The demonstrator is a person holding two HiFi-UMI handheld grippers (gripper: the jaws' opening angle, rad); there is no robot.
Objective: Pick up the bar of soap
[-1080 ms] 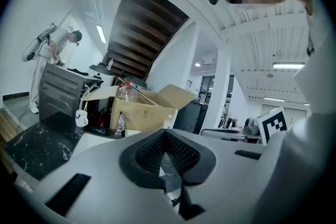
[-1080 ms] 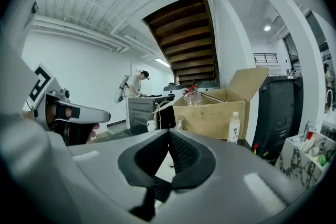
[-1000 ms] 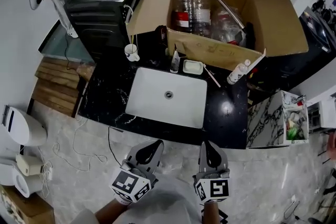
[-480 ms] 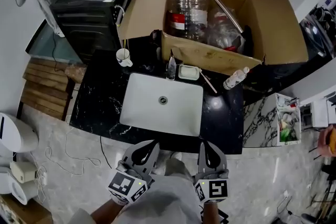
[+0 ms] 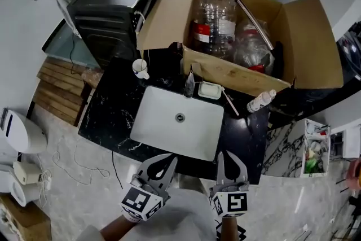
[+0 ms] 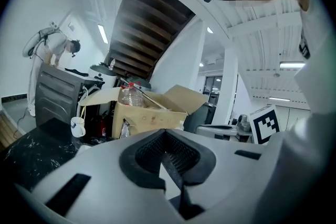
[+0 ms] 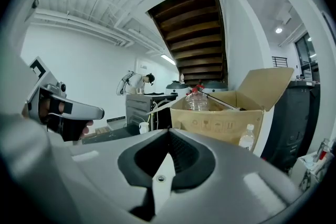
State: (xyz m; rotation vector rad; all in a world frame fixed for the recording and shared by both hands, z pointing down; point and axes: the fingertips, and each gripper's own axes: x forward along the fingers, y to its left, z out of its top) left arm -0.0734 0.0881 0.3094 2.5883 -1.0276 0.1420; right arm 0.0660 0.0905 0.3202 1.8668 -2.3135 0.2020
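Soap lies in dish; left hand-held gripper, right hand-held gripper both closed, empty.

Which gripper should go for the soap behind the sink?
Right, probably. The right gripper lines up more nearly with the bar of soap behind the sink; the left gripper sits further aside. Both are shut and empty.

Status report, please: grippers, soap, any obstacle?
Left gripper and right gripper shut, empty, before the counter. Soap in its dish behind the sink, untouched. Faucet stands close beside the dish.
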